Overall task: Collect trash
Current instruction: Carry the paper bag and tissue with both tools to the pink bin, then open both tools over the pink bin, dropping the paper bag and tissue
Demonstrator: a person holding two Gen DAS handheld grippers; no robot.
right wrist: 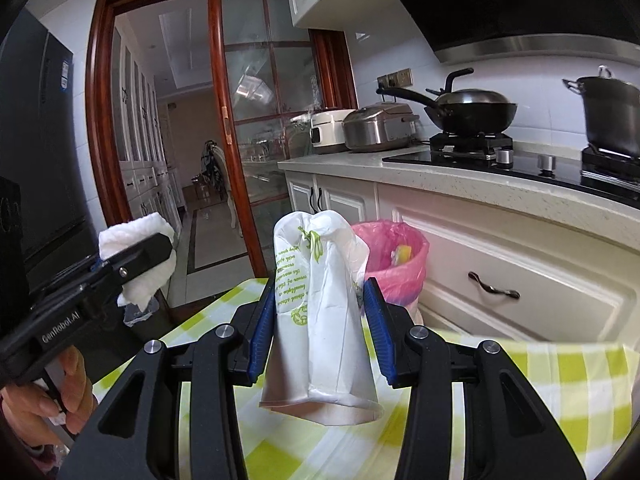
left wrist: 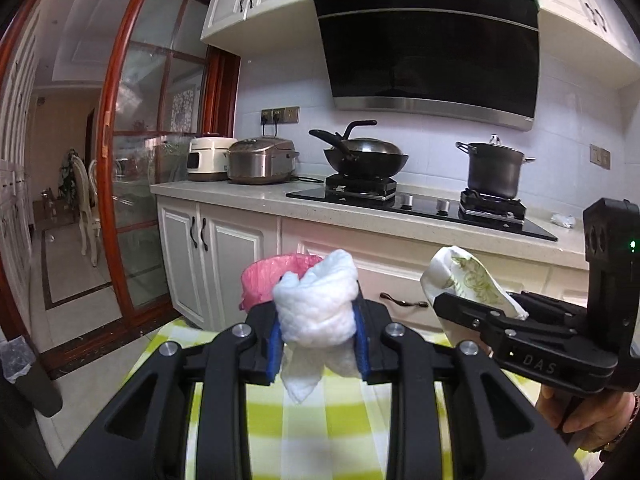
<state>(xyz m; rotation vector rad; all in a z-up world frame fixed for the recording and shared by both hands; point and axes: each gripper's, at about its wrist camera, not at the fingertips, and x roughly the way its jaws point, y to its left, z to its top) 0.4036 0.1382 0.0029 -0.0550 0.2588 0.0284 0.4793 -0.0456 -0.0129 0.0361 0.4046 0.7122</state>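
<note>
Above the checked cloth (right wrist: 560,376), "GenRobot.AI" left gripper (left wrist: 319,330) jaws clamp tissue (left wrist: 316,304); "DAS" right gripper (right wrist: 320,332) jaws clamp green-printed bag (right wrist: 320,312).

Bright, even indoor light, sharp centres, strong fisheye bending, dark corner vignetting.

The black body of the right gripper (left wrist: 476,312), seen from the left wrist camera, carries the pale letters "DAS". The side of the left gripper (right wrist: 136,258), seen from the right wrist camera, reads "GenRobot.AI" in white. The white bag (right wrist: 320,320) held between the right fingers has lines of green print that are mirrored and too small to read, and the stickers on the range hood (left wrist: 432,52) and fridge (right wrist: 40,140) are likewise illegible.
</note>
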